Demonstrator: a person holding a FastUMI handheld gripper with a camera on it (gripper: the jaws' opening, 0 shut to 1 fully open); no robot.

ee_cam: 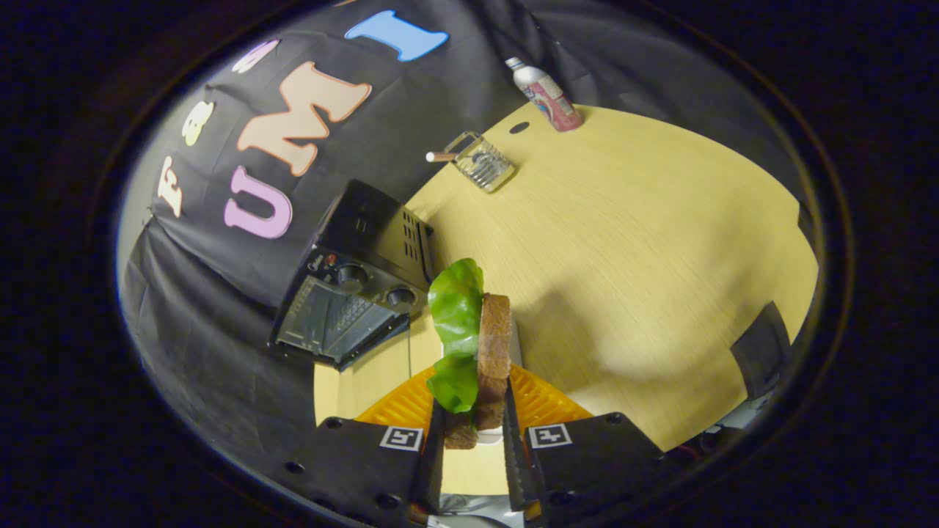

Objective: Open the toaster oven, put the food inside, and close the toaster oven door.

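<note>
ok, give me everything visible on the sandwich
The sandwich is a brown bread slice with a green lettuce leaf against one face, the leaf sticking out past the crust. It stands on edge, lifted above the table, clamped between the fingers of the tool. The toaster oven sits just beyond it, not touching.

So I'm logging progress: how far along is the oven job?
Done: the food is picked up; the gripper is shut on the sandwich, bread with lettuce, held off the table. In hand: carrying it, the oven just beyond. Left: its door looks closed, so opening, loading and closing remain.
</note>
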